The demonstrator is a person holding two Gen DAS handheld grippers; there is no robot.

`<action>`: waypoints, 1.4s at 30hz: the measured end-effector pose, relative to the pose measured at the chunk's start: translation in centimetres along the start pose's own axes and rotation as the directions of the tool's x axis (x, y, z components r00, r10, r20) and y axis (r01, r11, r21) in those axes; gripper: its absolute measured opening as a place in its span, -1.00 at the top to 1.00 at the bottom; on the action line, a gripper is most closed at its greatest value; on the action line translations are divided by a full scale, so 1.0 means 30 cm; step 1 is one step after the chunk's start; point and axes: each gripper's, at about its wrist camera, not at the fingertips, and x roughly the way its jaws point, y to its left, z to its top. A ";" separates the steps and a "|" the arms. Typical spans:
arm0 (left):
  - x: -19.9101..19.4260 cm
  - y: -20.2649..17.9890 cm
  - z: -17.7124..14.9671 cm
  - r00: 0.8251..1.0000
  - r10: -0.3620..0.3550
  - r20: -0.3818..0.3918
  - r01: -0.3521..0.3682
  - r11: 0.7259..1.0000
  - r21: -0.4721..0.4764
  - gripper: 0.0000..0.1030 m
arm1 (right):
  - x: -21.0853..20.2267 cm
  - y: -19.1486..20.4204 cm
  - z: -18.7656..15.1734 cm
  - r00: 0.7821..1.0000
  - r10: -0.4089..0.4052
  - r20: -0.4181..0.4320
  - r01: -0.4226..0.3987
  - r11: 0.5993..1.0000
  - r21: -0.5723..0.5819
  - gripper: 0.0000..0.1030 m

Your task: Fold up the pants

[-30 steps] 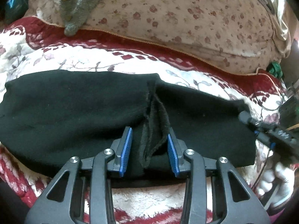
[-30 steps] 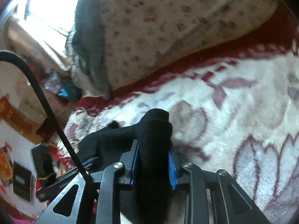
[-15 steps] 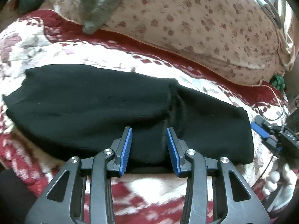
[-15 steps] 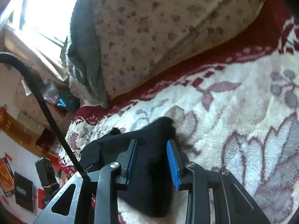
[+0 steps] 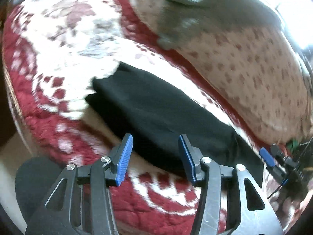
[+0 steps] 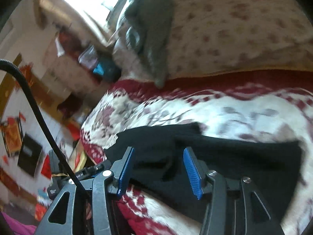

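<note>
- Lying flat on the red-and-white floral blanket, the black pants form a long folded band that runs slantwise across the left wrist view
- In the right wrist view the same pants spread low across the picture, one corner poking up toward the white of the blanket
- The left gripper hangs over the near edge of the pants, jaws opening, blue pads apart; cloth shows in the gap, but the pads do not press on it
- The right gripper is over the pants too, jaws opening; the black fabric lies below and between the pads, released, nothing pinched
- Behind the blanket a beige flower-print quilt is heaped up, with a grey-green garment draped on it
- At the right edge of the left wrist view the other gripper's blue pad and dark body peek in, just past the end of the pants
- Both views are smeared with motion blur, so finer folds in the cloth cannot be made out
</note>
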 end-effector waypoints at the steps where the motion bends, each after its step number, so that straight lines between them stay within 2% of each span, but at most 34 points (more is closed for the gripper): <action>1: 0.003 0.022 0.007 1.000 -0.002 -0.001 0.002 1.000 -0.027 0.05 | 0.032 0.017 0.010 1.000 0.004 -0.015 -0.004 1.000 -0.016 0.04; 4: 0.013 0.089 0.027 1.000 -0.022 0.000 0.021 0.993 -0.116 0.05 | 0.149 0.079 0.053 0.998 0.022 -0.065 -0.026 0.998 -0.056 0.04; 8: 0.020 0.137 0.046 0.999 -0.037 0.027 0.041 0.983 -0.177 0.05 | 0.306 0.174 0.104 0.991 0.036 -0.126 -0.054 0.989 -0.140 -0.03; 16: 0.091 0.179 0.054 0.998 -0.057 -0.009 0.054 0.976 -0.213 0.05 | 0.637 0.305 0.163 0.959 -0.014 -0.284 -0.071 0.956 -0.285 -0.04; 17: 0.097 0.183 0.053 0.998 -0.058 -0.012 0.055 0.975 -0.215 0.04 | 0.683 0.327 0.168 0.951 -0.026 -0.309 -0.078 0.944 -0.320 -0.04; 20: 0.104 0.199 0.050 0.997 -0.073 0.006 0.072 0.969 -0.238 -0.17 | 0.787 0.372 0.170 0.929 -0.082 -0.362 -0.079 0.909 -0.409 -0.04; 23: 0.126 0.201 0.056 0.997 -0.077 0.002 0.076 0.969 -0.235 -0.17 | 0.879 0.423 0.156 0.909 -0.151 -0.388 -0.083 0.847 -0.525 -0.05; 27: 0.138 0.197 0.051 0.996 -0.080 0.026 0.084 0.973 -0.215 -0.22 | 0.998 0.458 0.119 0.859 -0.243 -0.451 -0.115 0.766 -0.632 -0.06; 29: 0.141 0.199 0.050 0.994 -0.099 0.042 0.106 0.973 -0.207 -0.33 | 1.044 0.462 0.118 0.846 -0.256 -0.469 -0.126 0.758 -0.640 -0.06; 32: 0.147 0.197 0.055 0.992 -0.114 0.057 0.123 0.974 -0.192 -0.40 | 1.116 0.454 0.119 0.832 -0.226 -0.506 -0.159 0.777 -0.609 -0.04; 35: 0.154 0.203 0.064 0.989 -0.125 0.073 0.137 0.973 -0.188 -0.40 | 1.136 0.460 0.103 0.844 -0.224 -0.487 -0.160 0.762 -0.628 0.15; 36: 0.154 0.206 0.066 0.989 -0.129 0.079 0.142 0.970 -0.195 -0.36 | 1.132 0.464 0.100 0.849 -0.224 -0.479 -0.158 0.757 -0.633 0.20; 37: 0.155 0.207 0.068 0.989 -0.124 0.082 0.138 0.971 -0.194 -0.25 | 1.128 0.467 0.102 0.852 -0.222 -0.475 -0.155 0.758 -0.633 0.37; 38: 0.161 0.204 0.071 0.992 -0.101 0.073 0.113 0.977 -0.181 0.16 | 1.118 0.468 0.106 0.857 -0.210 -0.471 -0.157 0.764 -0.626 0.51; 39: 0.170 0.204 0.074 0.993 -0.107 0.058 0.116 0.978 -0.171 0.35 | 1.108 0.469 0.112 0.861 -0.196 -0.470 -0.161 0.771 -0.616 0.56; 42: 0.158 0.200 0.078 0.989 -0.132 0.065 0.140 0.978 -0.155 0.55 | 1.045 0.477 0.134 0.883 -0.142 -0.447 -0.172 0.789 -0.590 0.67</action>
